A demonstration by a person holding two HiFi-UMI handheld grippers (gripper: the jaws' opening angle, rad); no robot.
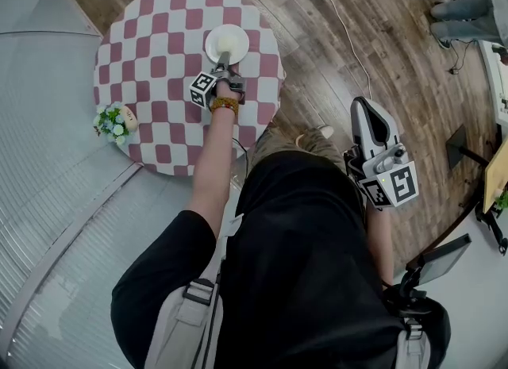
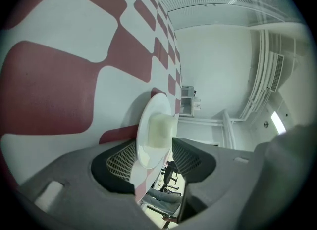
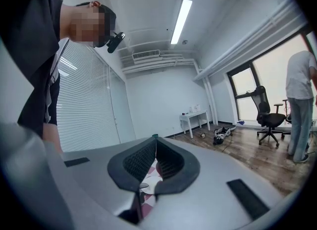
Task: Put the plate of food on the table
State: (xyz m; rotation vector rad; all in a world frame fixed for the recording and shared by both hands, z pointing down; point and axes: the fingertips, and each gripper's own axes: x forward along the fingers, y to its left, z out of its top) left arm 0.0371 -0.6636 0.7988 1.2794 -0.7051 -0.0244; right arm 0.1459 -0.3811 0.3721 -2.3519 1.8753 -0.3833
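Head view: the plate [image 1: 227,44] sits flat on the round checked table [image 1: 151,66], toward its far edge. The left gripper [image 1: 223,62] is at the plate's near rim, and the right gripper [image 1: 363,109] is held well apart at the person's side, over the wood floor [image 1: 357,34]. Left gripper view: jaws stand wide with the plate's rim between them, pads not pressing on it, and a pale block of food [image 2: 159,130] lies on the plate. Right gripper view: jaws closed together, nothing between them.
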